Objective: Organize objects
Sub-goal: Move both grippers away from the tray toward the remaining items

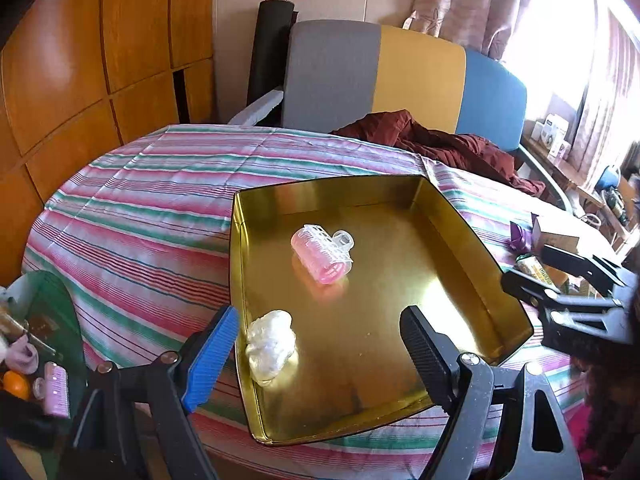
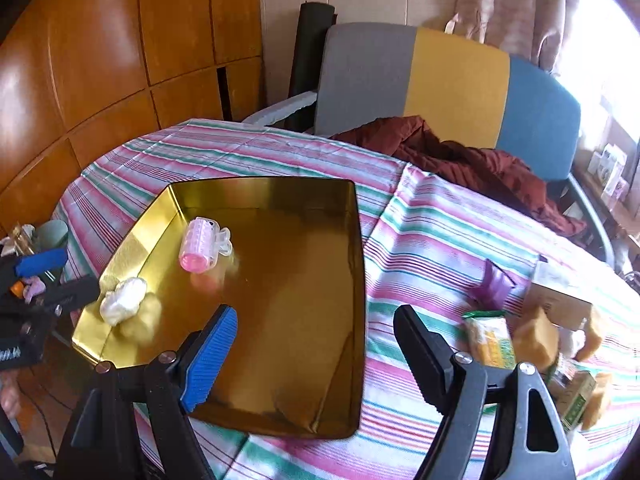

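Progress looks partial: gold tray (image 1: 460, 240) holds a pink hair roller (image 1: 322, 256) and a white wad (image 1: 270, 344); snack packets (image 2: 490, 338) wait outside. Left gripper (image 1: 320, 348) and right gripper (image 2: 316, 344) both gape, empty.

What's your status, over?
Left claw and right claw open, empty. Pink hair roller and white wad lie in gold tray. Snack packets wait on striped cloth, right of tray. Nothing blocking.
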Demonstrator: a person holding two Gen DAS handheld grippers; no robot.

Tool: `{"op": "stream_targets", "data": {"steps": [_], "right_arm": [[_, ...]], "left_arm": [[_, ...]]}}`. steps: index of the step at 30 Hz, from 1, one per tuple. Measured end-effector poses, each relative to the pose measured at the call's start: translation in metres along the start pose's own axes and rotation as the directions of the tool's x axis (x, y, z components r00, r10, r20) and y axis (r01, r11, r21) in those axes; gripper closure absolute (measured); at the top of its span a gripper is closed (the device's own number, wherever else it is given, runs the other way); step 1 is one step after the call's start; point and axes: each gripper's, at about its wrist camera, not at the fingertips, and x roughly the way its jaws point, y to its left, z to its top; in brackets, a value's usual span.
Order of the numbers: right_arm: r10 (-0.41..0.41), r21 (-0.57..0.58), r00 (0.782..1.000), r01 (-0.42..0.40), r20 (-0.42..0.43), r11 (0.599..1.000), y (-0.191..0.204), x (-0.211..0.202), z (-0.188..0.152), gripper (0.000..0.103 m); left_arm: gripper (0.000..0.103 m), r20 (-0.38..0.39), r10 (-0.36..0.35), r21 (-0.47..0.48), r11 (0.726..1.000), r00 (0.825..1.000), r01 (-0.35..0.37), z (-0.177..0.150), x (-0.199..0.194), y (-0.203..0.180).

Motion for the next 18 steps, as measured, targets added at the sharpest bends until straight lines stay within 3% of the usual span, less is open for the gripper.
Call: {"op": "stream_targets", "data": {"steps": [3,7,18], "right_arm": [[-0.013,-0.001,1.0,0.013,0.006,1.0,-0.002,-0.007,-0.009,0.019],[-0.021,0.012,1.0,0.021,0.005,1.0,-0.005,-0.011,-0.019,0.019],[-0.044,0.055,0.998,0.042,0.036,0.998,-0.016,-0.02,-0.023,0.019]], "left_arm": [[0.02,0.014,0.026,0.008,1.0,1.0,-0.026,0.001,-0.002,-0.005],[0.01,0.057,0.075,0.03,0.997,0.996,-0.077,0.001,-0.009,-0.014],[0.01,0.06,0.074,0.082,0.993,0.995,-0.079,0.001,-0.009,-0.038]]}}
